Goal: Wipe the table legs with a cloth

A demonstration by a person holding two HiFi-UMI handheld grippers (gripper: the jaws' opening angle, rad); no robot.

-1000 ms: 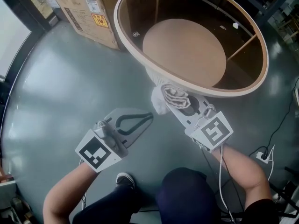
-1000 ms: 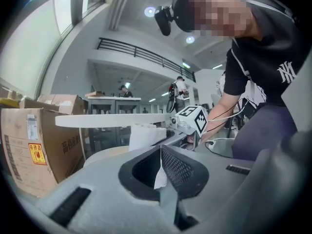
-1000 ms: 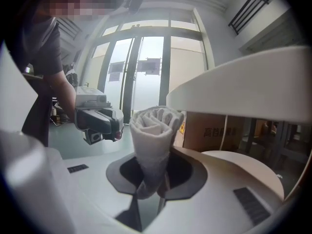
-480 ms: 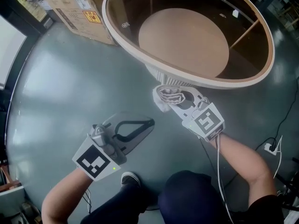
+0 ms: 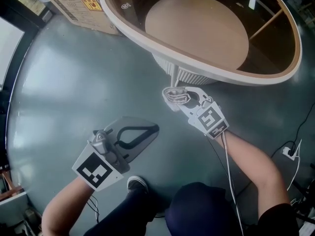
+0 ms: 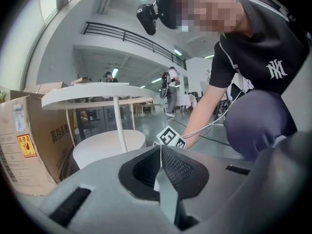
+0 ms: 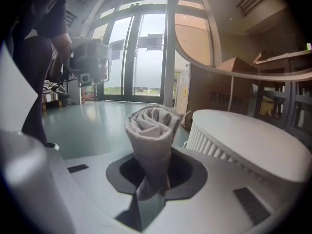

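The table rim (image 5: 147, 36) hangs close ahead of your right gripper (image 5: 179, 100). Its cloth (image 5: 173, 93) sits just beside 1 thin leg (image 5: 173, 76), with the ribbed base (image 5: 194, 75) close behind. Your left gripper (image 5: 155, 128) has open floor (image 5: 64, 82) around it. A cardboard box (image 5: 74, 6) blocks the far left beside the table.

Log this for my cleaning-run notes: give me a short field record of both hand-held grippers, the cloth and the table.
left hand-held gripper: jaws shut, empty, above the floor
right hand-held gripper: shut on the cloth
cloth: pale, rolled, sticking out past the jaws
table leg: thin, white, just beyond the cloth; contact cannot be told
table base: white, round, ribbed
table rim: pale, round
cardboard box: on the floor beside the table
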